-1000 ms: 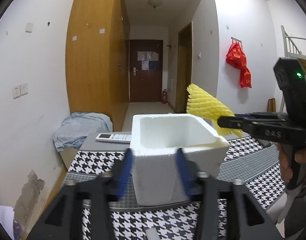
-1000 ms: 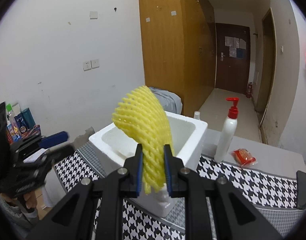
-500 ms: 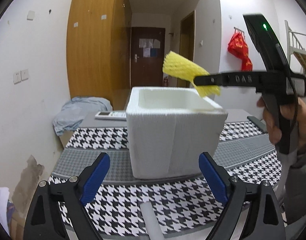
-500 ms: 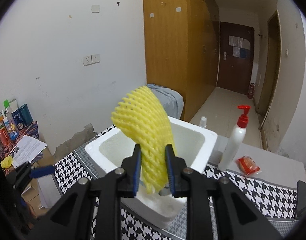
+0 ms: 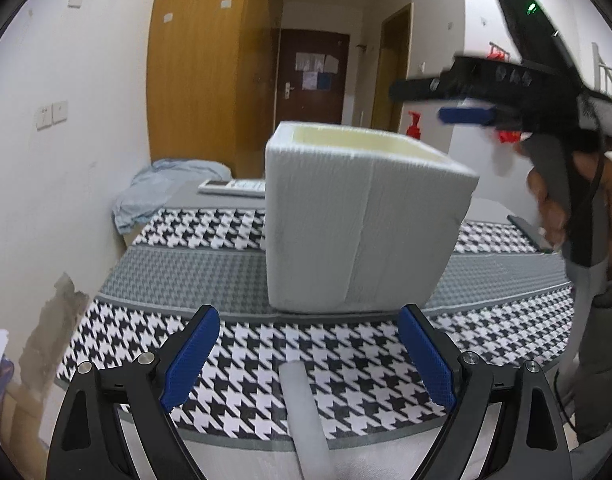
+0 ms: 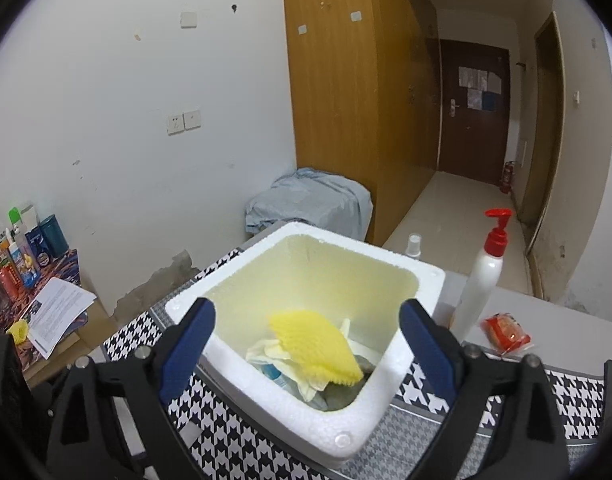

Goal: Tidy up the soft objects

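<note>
Table (image 5: pixel 210 272), black-and-white houndstooth cloth: carries everything you work on. White square foam box (image 6: pixel 390 384), open-topped, stands mid-table. Your left tool (image 5: pixel 306 360): fingers spread wide, empty, short of the box's near wall. Your right tool (image 6: pixel 306 344): wide apart, empty, above the box. Yellow foam-mesh fruit sleeve (image 6: pixel 314 346): inside the box, atop crumpled white pieces. White pump bottle, red top (image 6: pixel 482 276): just beside the box.

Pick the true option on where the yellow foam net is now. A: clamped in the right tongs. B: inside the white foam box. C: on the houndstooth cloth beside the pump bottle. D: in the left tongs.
B: the foam net lies inside the box on crumpled items, with the right tongs open above it.
</note>
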### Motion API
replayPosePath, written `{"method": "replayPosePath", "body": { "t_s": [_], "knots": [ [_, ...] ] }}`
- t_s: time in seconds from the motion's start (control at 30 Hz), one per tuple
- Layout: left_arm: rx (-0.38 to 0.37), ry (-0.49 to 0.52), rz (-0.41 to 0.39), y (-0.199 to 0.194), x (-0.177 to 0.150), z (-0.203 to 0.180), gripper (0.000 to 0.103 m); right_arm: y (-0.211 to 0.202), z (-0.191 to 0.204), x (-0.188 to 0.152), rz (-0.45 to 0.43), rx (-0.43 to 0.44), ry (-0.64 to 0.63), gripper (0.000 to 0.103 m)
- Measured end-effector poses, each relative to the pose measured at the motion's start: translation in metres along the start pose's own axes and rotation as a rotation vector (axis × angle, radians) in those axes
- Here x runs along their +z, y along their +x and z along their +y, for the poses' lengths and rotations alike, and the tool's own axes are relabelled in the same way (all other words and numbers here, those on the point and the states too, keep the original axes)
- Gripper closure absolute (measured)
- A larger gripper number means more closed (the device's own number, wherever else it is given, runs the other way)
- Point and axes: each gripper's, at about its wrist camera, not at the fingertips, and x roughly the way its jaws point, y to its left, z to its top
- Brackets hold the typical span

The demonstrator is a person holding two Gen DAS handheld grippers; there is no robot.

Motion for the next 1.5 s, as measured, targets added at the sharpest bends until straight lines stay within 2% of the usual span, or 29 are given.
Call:
{"method": "replayPosePath", "body": {
  "t_s": [0.27,0.57,0.83,1.0,1.07,1.17,1.27,1.37,1.47,1.5],
  "knots": [
    [0.062,-0.037,0.06,0.011,-0.016,-0.004,0.012,-0.028,-0.002,-0.012,-0.035,-0.011,0.004,0.007],
    [0.142,0.006,0.114,0.018,-0.04,-0.021,0.012,-0.071,0.0,-0.04,-0.078,0.028,0.001,0.002],
    [0.159,-0.008,0.171,0.028,-0.056,-0.024,0.025,-0.096,-0.004,-0.061,-0.094,0.024,0.012,0.0],
    [0.171,-0.017,0.2,0.032,-0.064,-0.023,0.046,-0.112,-0.004,-0.071,-0.111,0.016,0.008,0.0],
    [0.177,-0.012,0.21,0.034,-0.067,-0.023,0.051,-0.115,-0.004,-0.074,-0.114,0.014,0.005,0.0],
    [0.183,-0.017,0.203,0.033,-0.069,-0.022,0.053,-0.12,-0.003,-0.078,-0.12,0.009,0.003,0.0],
    [0.162,-0.019,0.199,0.032,-0.072,-0.025,0.065,-0.123,-0.003,-0.082,-0.116,0.006,0.012,0.0],
    [0.159,-0.022,0.204,0.029,-0.073,-0.027,0.068,-0.129,-0.005,-0.086,-0.121,-0.004,0.016,0.0],
    [0.181,-0.032,0.2,0.026,-0.073,-0.025,0.081,-0.136,-0.006,-0.09,-0.129,-0.012,0.015,0.0],
    [0.181,-0.032,0.196,0.026,-0.074,-0.025,0.081,-0.137,-0.006,-0.091,-0.131,-0.014,0.015,0.0]
  ]
}}
